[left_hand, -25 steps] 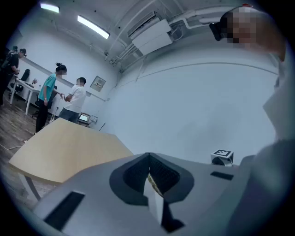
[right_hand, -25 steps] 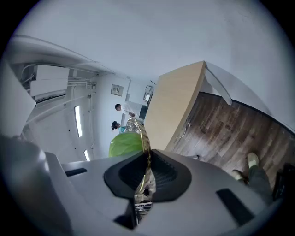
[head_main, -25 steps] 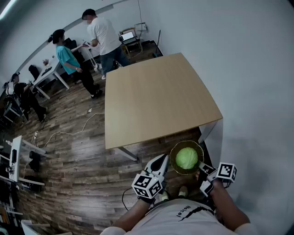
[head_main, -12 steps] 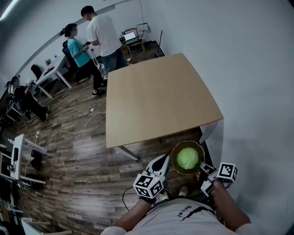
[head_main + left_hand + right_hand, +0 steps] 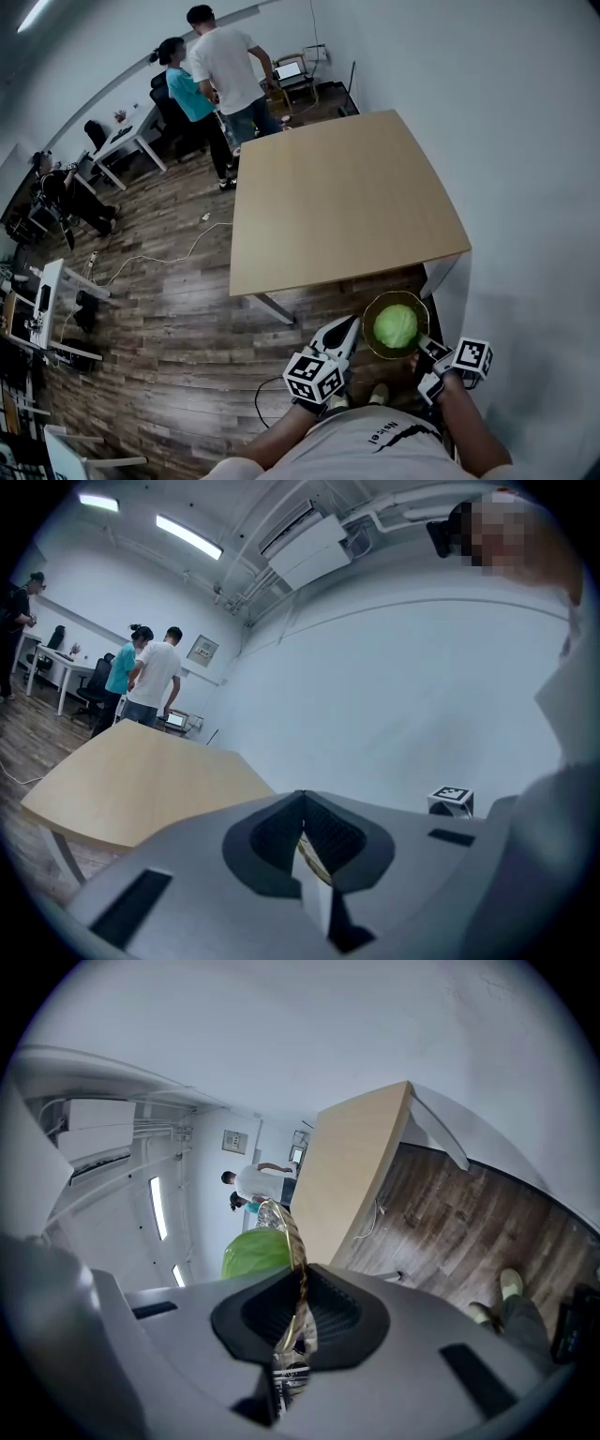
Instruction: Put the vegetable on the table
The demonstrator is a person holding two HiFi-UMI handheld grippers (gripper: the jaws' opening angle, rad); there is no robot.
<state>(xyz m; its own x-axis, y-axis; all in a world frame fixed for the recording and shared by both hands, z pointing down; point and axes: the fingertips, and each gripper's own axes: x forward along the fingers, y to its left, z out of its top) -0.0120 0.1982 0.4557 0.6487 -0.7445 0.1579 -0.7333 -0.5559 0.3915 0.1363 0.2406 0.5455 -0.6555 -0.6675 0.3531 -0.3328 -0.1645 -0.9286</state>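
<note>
A green cabbage lies in a clear amber bowl that hangs in the air just off the near edge of the wooden table. My left gripper is shut on the bowl's left rim, which shows as a thin sliver between its jaws in the left gripper view. On the opposite side, my right gripper is shut on the rim, with the cabbage just beyond its jaws. The table lies ahead of the bowl.
Two people stand at the table's far end beside a laptop on a stand. Desks and a seated person are at the far left. A cable trails over the wood floor. A white wall runs along the table's right side.
The bowl with the cabbage stays gripped on both sides. The view has shifted a little, so the table sits more to the right, and the two people have moved closer together.
</note>
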